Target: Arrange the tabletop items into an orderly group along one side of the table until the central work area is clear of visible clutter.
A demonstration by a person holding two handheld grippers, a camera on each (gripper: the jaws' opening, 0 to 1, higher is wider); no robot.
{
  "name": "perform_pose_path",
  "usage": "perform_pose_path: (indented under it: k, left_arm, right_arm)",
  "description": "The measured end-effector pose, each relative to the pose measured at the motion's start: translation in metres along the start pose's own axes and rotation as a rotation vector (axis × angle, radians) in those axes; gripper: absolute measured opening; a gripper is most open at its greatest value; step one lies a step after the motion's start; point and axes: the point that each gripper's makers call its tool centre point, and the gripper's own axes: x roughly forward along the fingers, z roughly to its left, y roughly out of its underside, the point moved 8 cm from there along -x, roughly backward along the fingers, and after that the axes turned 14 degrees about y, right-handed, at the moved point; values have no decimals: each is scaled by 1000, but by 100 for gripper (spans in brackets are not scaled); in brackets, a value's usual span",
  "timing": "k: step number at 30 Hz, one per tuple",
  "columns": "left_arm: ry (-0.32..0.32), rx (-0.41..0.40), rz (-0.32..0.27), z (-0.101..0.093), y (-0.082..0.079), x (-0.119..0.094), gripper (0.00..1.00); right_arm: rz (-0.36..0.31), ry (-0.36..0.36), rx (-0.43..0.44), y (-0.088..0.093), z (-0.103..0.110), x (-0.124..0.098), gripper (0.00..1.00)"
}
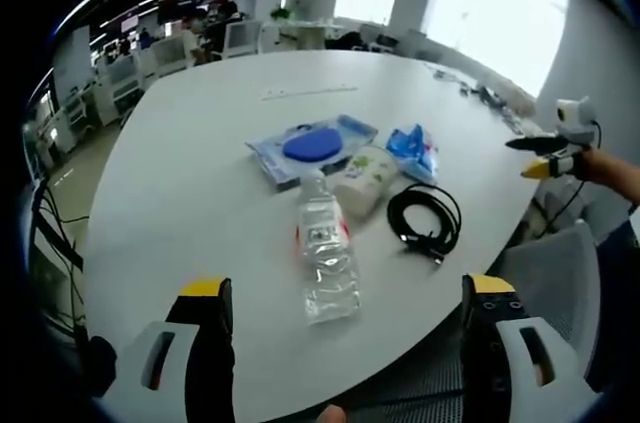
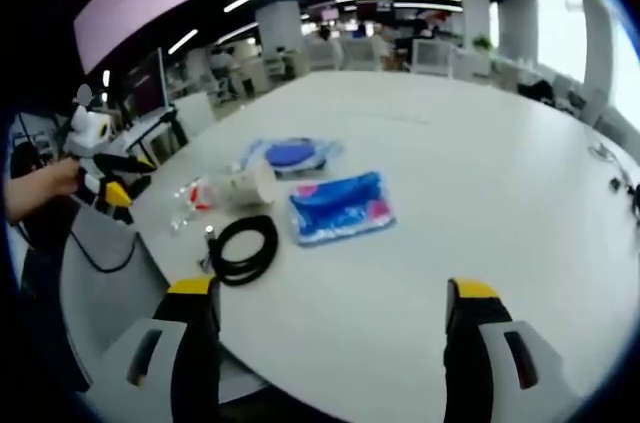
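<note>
Lying ahead of left gripper (image 1: pixel 345 328), water bottle (image 1: pixel 325 255), jaws apart

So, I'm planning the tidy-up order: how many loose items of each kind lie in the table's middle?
Clear plastic water bottle: 1
White lotion bottle: 1
Coiled black cable: 1
Blue wet-wipes pack: 1
Blue packet with round blue disc: 1
Total: 5

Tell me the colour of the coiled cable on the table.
Black. The coiled cable shows best in the left gripper view, beside the white bottle.
</note>
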Motion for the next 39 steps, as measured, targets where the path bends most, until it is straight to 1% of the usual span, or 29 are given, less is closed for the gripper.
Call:
perform_pose_path:
  k: [6, 8, 11, 12, 14, 16, 17, 19, 24, 27, 29, 32, 39]
  left_arm:
    - [12, -17, -9, 1, 0, 3, 92]
    - [26, -23, -8, 1, 1, 5, 92]
    - [41, -26, 0, 3, 3, 7, 92]
    - [47, -25, 1, 3, 3, 7, 92]
    - [61, -24, 2, 5, 3, 8, 92]
    - [80, -23, 4, 10, 4, 9, 92]
    - [94, -20, 4, 13, 4, 10, 92]
    - [103, -16, 0, 16, 4, 9, 92]
    - [128, 23, 28, 24, 4, 9, 92]
    - [149, 33, 18, 30, 2, 10, 92]
    - [158, 36, 35, 29, 3, 12, 91]
    - [158, 58, 56, 24, 3, 13, 91]
    - [156, 26, 41, 20, 1, 19, 91]
  right_arm:
    - [10, 5, 6, -1, 0, -1, 91]
    - [3, 11, 27, -3, 1, -2, 91]
    - [-18, 23, 106, -7, 3, -4, 91]
    - [-28, 28, 145, -8, 4, -5, 91]
    - [-40, 41, 189, -8, 5, -7, 90]
    - [-49, 51, 241, -6, 8, -9, 89]
    - [-49, 53, 260, -5, 10, -10, 89]
    - [-44, 62, 289, -1, 17, -15, 88]
    - [-20, 111, 290, 5, 31, -24, 88]
    - [-20, 128, 292, 10, 34, -25, 88]
    - [10, 128, 288, 13, 37, -27, 88]
    - [2, 145, 272, 12, 36, -31, 88]
    - [5, 142, 288, 10, 30, -25, 88]
